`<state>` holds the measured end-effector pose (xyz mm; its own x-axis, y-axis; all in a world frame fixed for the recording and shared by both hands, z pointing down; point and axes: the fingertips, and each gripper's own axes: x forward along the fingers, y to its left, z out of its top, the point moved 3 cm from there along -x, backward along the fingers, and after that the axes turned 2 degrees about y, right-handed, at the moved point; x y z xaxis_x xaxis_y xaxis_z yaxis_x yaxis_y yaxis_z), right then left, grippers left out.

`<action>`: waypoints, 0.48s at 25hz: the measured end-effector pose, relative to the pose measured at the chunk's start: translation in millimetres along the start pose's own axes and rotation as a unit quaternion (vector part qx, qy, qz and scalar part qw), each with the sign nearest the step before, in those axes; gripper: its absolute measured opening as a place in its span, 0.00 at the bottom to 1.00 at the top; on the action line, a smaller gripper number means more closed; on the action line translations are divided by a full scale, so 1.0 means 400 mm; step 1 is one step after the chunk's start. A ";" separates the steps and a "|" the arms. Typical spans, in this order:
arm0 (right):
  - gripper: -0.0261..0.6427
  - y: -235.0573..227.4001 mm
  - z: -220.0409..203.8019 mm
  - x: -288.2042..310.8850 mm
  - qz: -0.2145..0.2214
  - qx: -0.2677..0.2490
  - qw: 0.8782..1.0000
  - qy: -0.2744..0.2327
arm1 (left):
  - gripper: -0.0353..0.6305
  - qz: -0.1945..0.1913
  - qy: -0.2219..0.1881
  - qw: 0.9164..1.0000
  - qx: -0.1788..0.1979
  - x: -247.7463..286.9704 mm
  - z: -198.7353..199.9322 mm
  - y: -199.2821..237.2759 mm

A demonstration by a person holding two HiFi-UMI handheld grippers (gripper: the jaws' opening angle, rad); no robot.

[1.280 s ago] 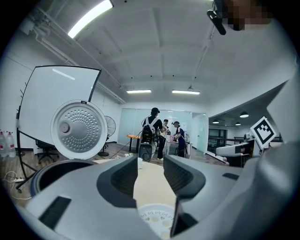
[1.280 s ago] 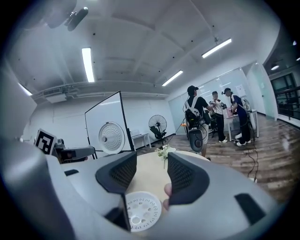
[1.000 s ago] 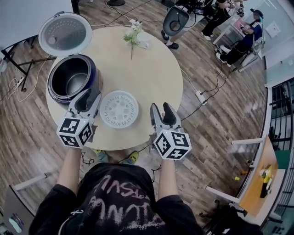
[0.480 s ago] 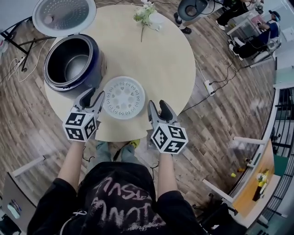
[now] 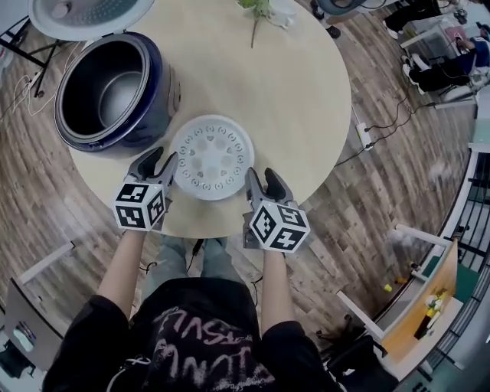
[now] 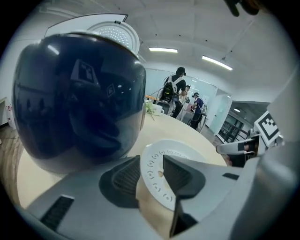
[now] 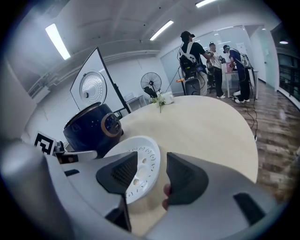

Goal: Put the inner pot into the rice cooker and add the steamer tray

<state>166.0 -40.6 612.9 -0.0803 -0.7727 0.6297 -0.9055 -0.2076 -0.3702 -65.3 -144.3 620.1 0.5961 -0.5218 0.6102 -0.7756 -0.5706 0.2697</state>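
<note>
2 sets of jaws, both mine, stand apart and hold nothing. My left gripper (image 5: 159, 161) sits at 9 o'clock of the steamer tray (image 5: 211, 155), and my right gripper (image 5: 262, 181) at 4 o'clock. Each gripper view shows the tray's rim in line with the gap between my pads, with no pad pressing on it. The tray lies flat on the table (image 5: 298, 99), near the table edge at 6 o'clock. The rice cooker (image 5: 162, 90) stands at 10 o'clock of the tray with its lid (image 5: 84, 11) raised. The inner pot (image 5: 115, 88) appears to be seated inside already.

Risks, as I judge them:
1. The rim is thin and lies on the tabletop. If a lower pad fails to get under it, my jaws close on air or shove the tray.
2. A shove toward 6 o'clock sends the tray off the table.
3. Unequal closing of my 2 grips tilts the tray, and it can slip out on the lift.
4. The cooker wall is near my left gripper, so a wide swing toward 10 o'clock knocks it.
5. A tilted tray can jam on the pot's rim instead of seating level.
</note>
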 end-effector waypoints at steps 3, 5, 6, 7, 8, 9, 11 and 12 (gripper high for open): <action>0.34 -0.015 -0.028 0.039 -0.003 0.011 1.000 0.016 | 0.30 0.001 0.015 1.000 -0.008 0.038 -0.028 0.014; 0.34 -0.018 -0.044 0.064 -0.003 0.013 1.000 0.026 | 0.30 0.002 0.023 1.000 -0.014 0.059 -0.044 0.023; 0.34 -0.018 -0.051 0.074 -0.003 0.014 0.999 0.030 | 0.30 0.002 0.027 0.999 -0.017 0.067 -0.050 0.027; 0.34 -0.018 -0.057 0.082 -0.002 0.015 0.999 0.034 | 0.29 0.002 0.030 0.999 -0.020 0.073 -0.056 0.029; 0.33 -0.018 -0.063 0.088 -0.002 0.016 0.999 0.037 | 0.29 0.002 0.033 0.999 -0.023 0.079 -0.061 0.031; 0.33 -0.019 -0.068 0.095 -0.002 0.017 0.999 0.041 | 0.29 0.002 0.036 0.999 -0.025 0.084 -0.065 0.032; 0.33 -0.021 -0.078 0.105 -0.003 0.019 0.999 0.048 | 0.28 -0.001 0.041 0.999 -0.025 0.094 -0.070 0.034; 0.33 -0.023 -0.083 0.109 -0.003 0.019 0.998 0.052 | 0.27 -0.004 0.043 0.999 -0.023 0.099 -0.072 0.032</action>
<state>157.0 -52.3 666.3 -0.1186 -0.7058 0.6985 -0.8895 -0.2371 -0.3906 -57.7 -154.1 669.0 0.5833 -0.4601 0.6694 -0.7813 -0.5433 0.3074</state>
